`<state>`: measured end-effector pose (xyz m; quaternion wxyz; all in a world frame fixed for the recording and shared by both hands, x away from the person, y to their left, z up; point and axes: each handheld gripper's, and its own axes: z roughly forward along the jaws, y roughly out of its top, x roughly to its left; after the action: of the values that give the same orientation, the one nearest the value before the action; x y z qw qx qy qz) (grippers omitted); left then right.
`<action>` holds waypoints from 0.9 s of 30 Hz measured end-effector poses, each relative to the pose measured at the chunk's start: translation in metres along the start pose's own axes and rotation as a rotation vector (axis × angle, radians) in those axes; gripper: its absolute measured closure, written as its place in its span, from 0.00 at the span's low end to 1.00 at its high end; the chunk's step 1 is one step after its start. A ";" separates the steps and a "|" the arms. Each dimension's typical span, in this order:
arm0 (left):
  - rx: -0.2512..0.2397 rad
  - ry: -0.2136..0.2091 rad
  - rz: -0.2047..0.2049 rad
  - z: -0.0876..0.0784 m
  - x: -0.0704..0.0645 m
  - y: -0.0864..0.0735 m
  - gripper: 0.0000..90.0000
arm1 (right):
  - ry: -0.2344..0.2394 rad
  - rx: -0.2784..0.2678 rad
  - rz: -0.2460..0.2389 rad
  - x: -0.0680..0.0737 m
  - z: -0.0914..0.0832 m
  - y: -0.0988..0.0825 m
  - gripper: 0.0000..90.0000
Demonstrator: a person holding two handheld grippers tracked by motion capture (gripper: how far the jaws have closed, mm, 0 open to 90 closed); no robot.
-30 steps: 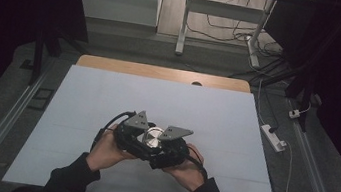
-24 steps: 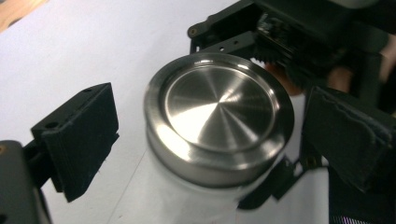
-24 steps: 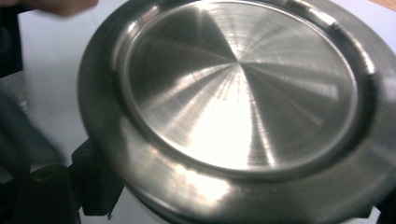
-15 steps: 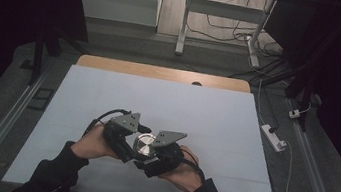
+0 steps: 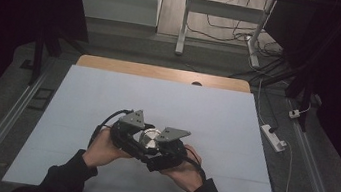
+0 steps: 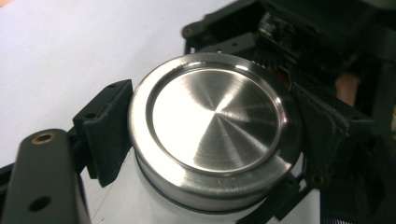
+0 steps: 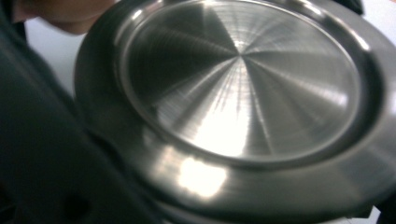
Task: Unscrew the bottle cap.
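A white jar [image 6: 140,200] with a round brushed-steel lid [image 5: 151,136] is held just above the table near its front edge, between both grippers. My left gripper [image 5: 142,141] comes in from the left. Its jaws have just been closing, and the black pads [image 6: 109,130] now press on opposite sides of the lid [image 6: 217,114]. My right gripper [image 5: 157,149] comes in from the right and is shut on the jar below the lid. In the right gripper view one dark finger [image 7: 42,140] sits blurred against the lid [image 7: 243,79].
The pale table top [image 5: 108,92] spreads wide around the hands, with a wooden strip [image 5: 161,72] along its far edge. A white power strip [image 5: 273,137] lies on the floor to the right. Metal rails [image 5: 2,128] run along both sides.
The left forearm has swung outward to the left and the pair of grippers has settled slightly toward the front edge. The jar stays between them.
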<state>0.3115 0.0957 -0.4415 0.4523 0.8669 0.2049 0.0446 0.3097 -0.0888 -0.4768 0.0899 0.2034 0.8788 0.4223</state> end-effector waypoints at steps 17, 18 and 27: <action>-0.018 0.140 -0.025 0.004 -0.014 0.005 0.22 | -0.049 -0.018 0.033 -0.001 -0.001 0.001 0.16; -0.018 0.140 -0.025 0.004 -0.014 0.005 0.22 | -0.052 -0.019 0.037 -0.001 -0.001 0.001 0.16; -0.010 0.079 -0.010 -0.001 -0.007 0.005 0.18 | -0.034 -0.024 0.038 -0.001 -0.001 0.001 0.16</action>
<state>0.3069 0.0908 -0.4362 0.4486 0.8610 0.2268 0.0776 0.3100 -0.0896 -0.4755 0.0995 0.2261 0.8678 0.4311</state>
